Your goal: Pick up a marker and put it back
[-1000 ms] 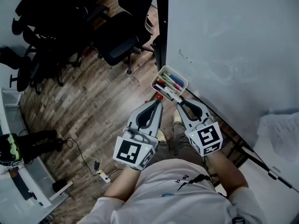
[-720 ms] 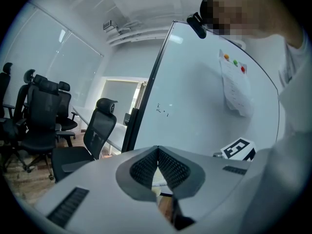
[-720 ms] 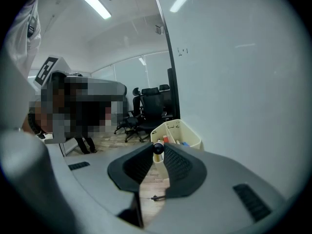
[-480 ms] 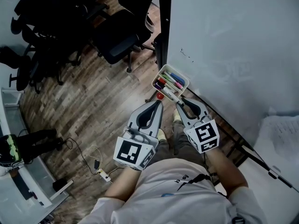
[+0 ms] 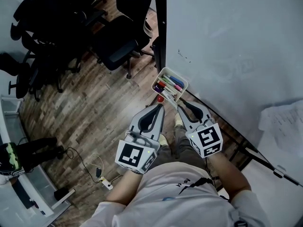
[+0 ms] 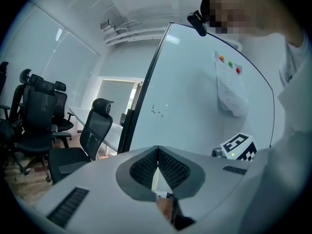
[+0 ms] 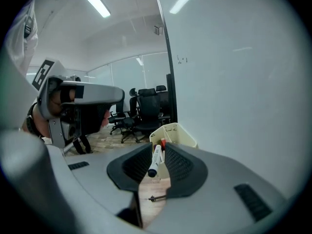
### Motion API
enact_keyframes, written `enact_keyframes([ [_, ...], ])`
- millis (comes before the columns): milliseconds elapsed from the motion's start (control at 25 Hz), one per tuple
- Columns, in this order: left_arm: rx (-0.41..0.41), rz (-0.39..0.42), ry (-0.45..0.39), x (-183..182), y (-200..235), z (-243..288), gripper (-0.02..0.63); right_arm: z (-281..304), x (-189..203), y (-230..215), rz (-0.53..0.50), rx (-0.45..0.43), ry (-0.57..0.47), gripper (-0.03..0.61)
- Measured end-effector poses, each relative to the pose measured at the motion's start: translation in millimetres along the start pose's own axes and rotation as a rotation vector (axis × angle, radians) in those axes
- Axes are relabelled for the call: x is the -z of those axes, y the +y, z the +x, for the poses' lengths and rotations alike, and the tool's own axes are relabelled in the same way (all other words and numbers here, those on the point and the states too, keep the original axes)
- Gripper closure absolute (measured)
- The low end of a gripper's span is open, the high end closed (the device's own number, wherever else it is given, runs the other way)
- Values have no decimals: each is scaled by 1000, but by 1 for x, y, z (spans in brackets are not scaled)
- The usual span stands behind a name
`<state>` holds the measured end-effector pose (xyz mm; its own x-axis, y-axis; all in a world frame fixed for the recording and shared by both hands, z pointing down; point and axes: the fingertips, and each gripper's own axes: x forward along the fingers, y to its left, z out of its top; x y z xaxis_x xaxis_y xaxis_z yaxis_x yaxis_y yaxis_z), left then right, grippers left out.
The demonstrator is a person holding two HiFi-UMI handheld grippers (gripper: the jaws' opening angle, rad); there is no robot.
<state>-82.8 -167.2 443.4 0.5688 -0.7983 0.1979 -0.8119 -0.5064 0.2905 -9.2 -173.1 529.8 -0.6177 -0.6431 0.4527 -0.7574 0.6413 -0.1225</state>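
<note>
Clamping gripper: right gripper, at the centre of the head view; its jaws are closed on a white marker.
Marker pose: pinched between the pads near the jaw tips and tilted. The dark end is nearest the camera in the right gripper view, and the far end is aimed at the holder.
Marker place: held in the air just in front of the holder's near rim, slightly above the centre of the head view. Contact with the rim cannot be told.
Holder: cream open bin, upper centre of the head view, set at the lower left corner of the whiteboard.
Holder contents: several coloured markers are laid inside; blue, green, pink and red are seen.
Left gripper: positioned just left of the right one and level with it, clear of the holder. Its jaws are pressed together with nothing between them.
Background: black office chairs are seen upper left on a wood floor. A paper sheet is seen on the whiteboard at the right edge.
</note>
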Motion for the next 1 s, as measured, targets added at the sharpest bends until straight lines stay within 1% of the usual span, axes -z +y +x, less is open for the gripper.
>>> enact_keyframes([
  [120, 18, 12, -5, -2, -6, -2, 603, -10, -18, 5, 8, -5, -47, 495],
  [280, 39, 29, -21, -12, -15, -6, 603, -25, -49, 14, 22, -18, -124, 522],
  [440, 56, 43, -35, -23, -25, -12, 603, -40, -72, 21, 35, -29, -179, 537],
  [640, 73, 68, -58, -39, -38, -20, 603, -58, -101, 32, 28, -53, -248, 548],
  [1000, 90, 114, -113, -75, -58, -35, 603, -91, -156, 48, -20, -77, -360, 561],
])
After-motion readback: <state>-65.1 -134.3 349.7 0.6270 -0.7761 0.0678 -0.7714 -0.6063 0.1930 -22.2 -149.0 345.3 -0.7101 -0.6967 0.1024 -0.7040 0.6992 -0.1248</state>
